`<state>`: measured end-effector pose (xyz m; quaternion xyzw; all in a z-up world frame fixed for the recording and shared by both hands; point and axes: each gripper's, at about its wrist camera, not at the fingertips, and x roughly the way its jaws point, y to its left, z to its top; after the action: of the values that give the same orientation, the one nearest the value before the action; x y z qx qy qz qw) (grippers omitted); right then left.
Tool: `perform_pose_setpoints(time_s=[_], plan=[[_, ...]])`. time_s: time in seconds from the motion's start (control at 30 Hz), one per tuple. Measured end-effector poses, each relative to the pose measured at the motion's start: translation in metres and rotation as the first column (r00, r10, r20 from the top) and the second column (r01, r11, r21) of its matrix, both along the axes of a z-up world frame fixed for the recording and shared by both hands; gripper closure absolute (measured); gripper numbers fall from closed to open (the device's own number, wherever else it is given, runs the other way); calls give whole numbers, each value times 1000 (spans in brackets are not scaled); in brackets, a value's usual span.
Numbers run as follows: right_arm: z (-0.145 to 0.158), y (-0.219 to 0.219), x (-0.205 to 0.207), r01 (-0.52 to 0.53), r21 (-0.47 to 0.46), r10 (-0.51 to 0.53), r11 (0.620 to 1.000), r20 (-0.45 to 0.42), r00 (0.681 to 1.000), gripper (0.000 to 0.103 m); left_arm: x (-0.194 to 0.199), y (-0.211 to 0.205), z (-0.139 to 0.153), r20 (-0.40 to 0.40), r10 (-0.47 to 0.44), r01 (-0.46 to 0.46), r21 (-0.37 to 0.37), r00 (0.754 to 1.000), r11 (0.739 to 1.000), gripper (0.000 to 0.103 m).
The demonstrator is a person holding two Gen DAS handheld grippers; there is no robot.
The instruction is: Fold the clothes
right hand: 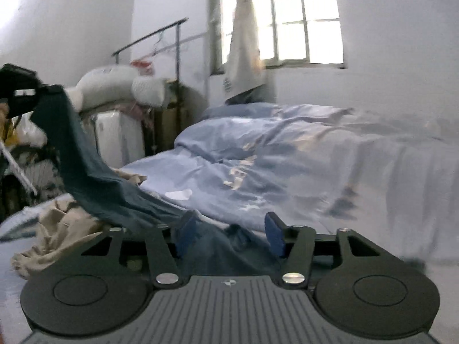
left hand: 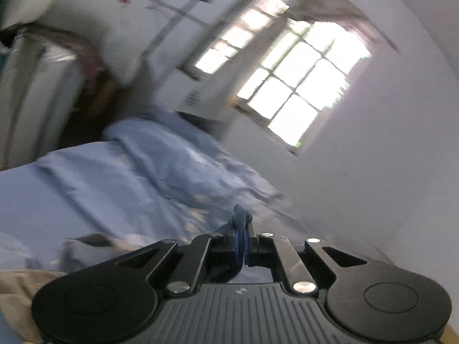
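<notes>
A dark teal garment (right hand: 86, 172) hangs in a long strip from upper left down to the bed in the right wrist view. My left gripper (right hand: 47, 89) holds its raised end there. In the left wrist view the left gripper (left hand: 242, 230) is shut, with a tuft of the dark garment (left hand: 241, 214) poking out between its pads. My right gripper (right hand: 231, 236) is open, its blue pads (right hand: 186, 233) wide apart. The garment's lower end lies bunched between them, and I cannot tell whether it touches them.
A beige garment (right hand: 57, 229) lies crumpled on the bed at the left. A light blue duvet (right hand: 287, 157) covers the bed beyond. White bundles (right hand: 114, 89) and a clothes rail (right hand: 152, 37) stand at the back left. A bright window (right hand: 301, 17) is set in the far wall.
</notes>
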<state>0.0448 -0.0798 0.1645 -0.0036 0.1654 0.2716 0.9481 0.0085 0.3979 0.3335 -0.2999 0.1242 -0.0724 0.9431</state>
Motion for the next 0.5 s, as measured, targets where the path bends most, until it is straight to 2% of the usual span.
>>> perform_pose_setpoints(time_s=[0.1, 0.27, 0.4, 0.5], plan=[[1, -37, -44, 50, 51, -49, 997, -7, 999, 48, 3, -57, 23, 3, -79, 79, 55, 997, 995, 102], [-18, -92, -63, 132, 151, -125, 980, -56, 991, 47, 19, -160, 43, -30, -201, 203, 139, 979, 969, 102], [-30, -125, -67, 184, 176, -172, 967, -80, 982, 47, 36, -237, 38, -60, -270, 276, 188, 961, 943, 102], [-33, -146, -71, 207, 169, -195, 964, -88, 977, 47, 52, -292, 22, -91, -310, 322, 207, 947, 924, 102]])
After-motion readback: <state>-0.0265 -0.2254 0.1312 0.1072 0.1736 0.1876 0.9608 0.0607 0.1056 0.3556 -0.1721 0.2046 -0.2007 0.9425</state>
